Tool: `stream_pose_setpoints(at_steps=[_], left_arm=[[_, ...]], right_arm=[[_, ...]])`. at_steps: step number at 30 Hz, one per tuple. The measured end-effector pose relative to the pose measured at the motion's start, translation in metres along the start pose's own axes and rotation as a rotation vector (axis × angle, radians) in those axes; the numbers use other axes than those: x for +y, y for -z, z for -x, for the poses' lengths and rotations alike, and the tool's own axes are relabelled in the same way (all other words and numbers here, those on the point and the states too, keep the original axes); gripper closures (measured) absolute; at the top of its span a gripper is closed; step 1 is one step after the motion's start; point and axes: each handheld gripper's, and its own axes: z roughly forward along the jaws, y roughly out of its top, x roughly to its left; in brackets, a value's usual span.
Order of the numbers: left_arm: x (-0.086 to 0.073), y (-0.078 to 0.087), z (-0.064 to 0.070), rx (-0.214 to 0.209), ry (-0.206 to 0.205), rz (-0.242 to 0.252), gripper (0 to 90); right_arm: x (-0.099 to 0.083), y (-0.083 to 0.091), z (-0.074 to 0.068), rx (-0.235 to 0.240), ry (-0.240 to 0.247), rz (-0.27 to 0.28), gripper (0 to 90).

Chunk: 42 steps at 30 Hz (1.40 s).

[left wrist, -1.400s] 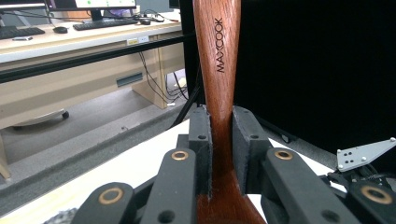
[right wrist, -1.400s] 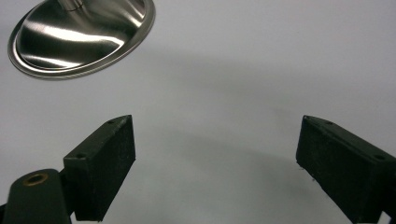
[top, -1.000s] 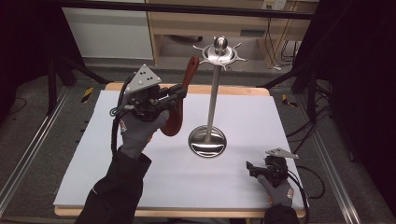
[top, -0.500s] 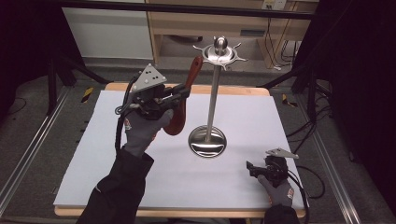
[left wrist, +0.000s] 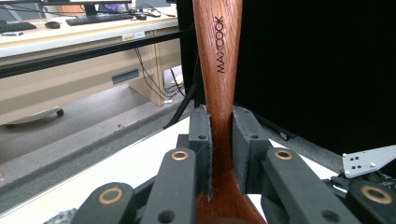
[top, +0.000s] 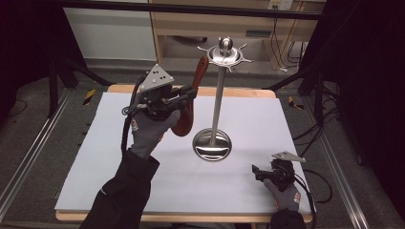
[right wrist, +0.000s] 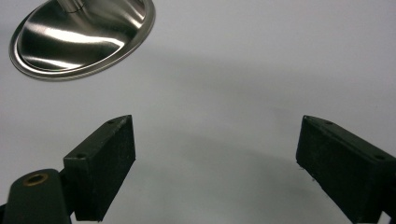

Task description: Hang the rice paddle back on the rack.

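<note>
A dark wooden spoon (top: pixel 193 95) marked MAXCOOK (left wrist: pixel 219 56) stands nearly upright in the air, bowl down, with my left gripper (top: pixel 187 94) shut on its handle. It hangs just left of a steel utensil stand (top: pixel 218 90), whose hooked crown (top: pixel 224 52) is level with the handle's top. The stand's round base (top: pixel 212 144) rests on the white mat. My right gripper (top: pixel 256 172) lies low at the front right, open, its jaws (right wrist: pixel 219 172) wide apart over bare mat, with the stand's base (right wrist: pixel 79 32) ahead of it.
A white mat (top: pixel 105 157) covers the wooden table (top: pixel 234 92). Metal rails run along both sides of the table, and cables lie on the floor at the right. Cabinets stand behind the table.
My left gripper has lifted the spoon higher and carried it right, closer to the stand's crown. The right gripper has stayed where it was.
</note>
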Motion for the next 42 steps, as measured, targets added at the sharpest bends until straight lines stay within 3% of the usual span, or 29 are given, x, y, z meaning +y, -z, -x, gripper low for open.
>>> stream_pose_setpoints(at_steps=[42], left_arm=[[-0.003,-0.021,0.004,0.039,-0.013,-0.015,77.7]], right_arm=[[0.000,0.000,0.000,0.001,0.004,0.001,12.1]])
